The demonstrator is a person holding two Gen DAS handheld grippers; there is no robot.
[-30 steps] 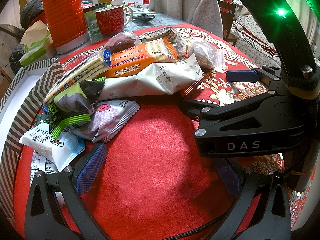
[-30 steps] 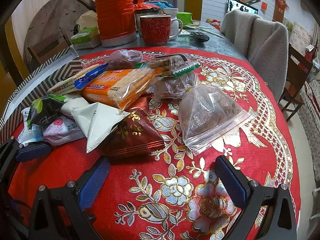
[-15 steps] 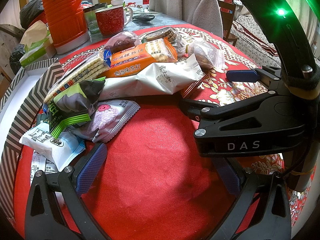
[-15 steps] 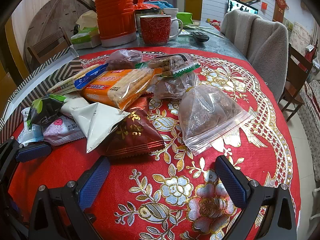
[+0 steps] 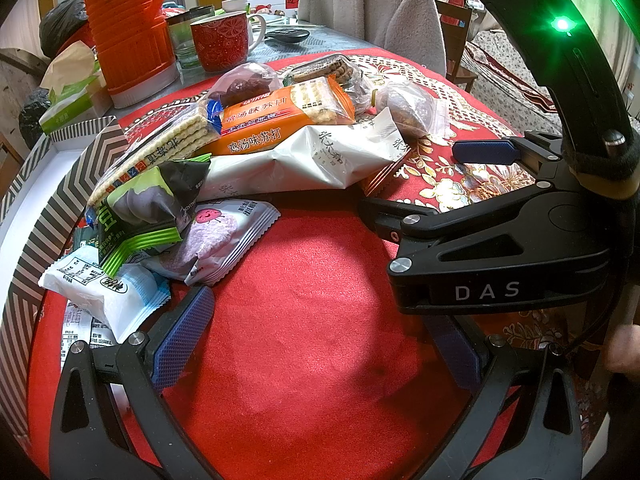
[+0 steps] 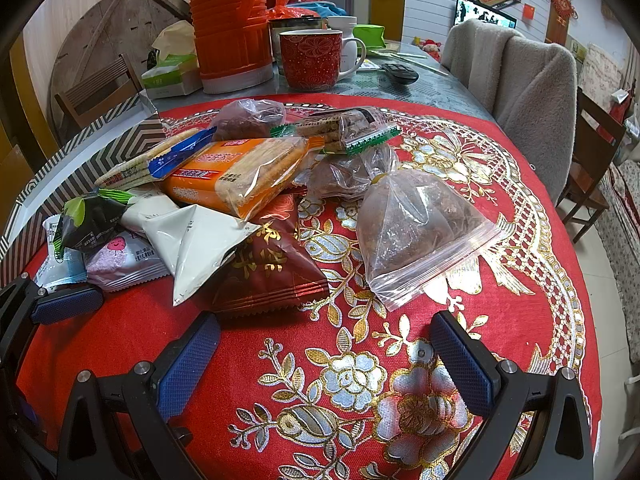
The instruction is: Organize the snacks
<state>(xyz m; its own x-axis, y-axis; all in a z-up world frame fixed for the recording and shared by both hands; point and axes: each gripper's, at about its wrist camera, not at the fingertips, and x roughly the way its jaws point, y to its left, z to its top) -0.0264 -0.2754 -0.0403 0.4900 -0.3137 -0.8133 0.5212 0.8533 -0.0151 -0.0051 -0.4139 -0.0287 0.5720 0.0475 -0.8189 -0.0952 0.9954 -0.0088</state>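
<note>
A pile of snacks lies on the red tablecloth (image 6: pixel 256 364): an orange cracker pack (image 6: pixel 240 172), a white pouch (image 6: pixel 192 240), a dark red packet (image 6: pixel 268 276), a clear zip bag (image 6: pixel 416 240), and small green (image 5: pixel 148 208), pink (image 5: pixel 224 236) and white-blue (image 5: pixel 104 292) packets. My left gripper (image 5: pixel 320 340) stands open just in front of the small packets, holding nothing. My right gripper (image 6: pixel 326 360) is open too, just short of the dark red packet and the zip bag. Its black body (image 5: pixel 480 264) crosses the left wrist view and hides part of my left gripper's right finger.
A box with black-and-white zigzag walls (image 5: pixel 60 184) stands left of the pile. Behind are an orange stack (image 6: pixel 228 20), a red mug (image 6: pixel 312 56), a tissue box (image 6: pixel 168 76) and a remote (image 6: pixel 400 72). A chair draped in grey fleece (image 6: pixel 516 80) is at the far right.
</note>
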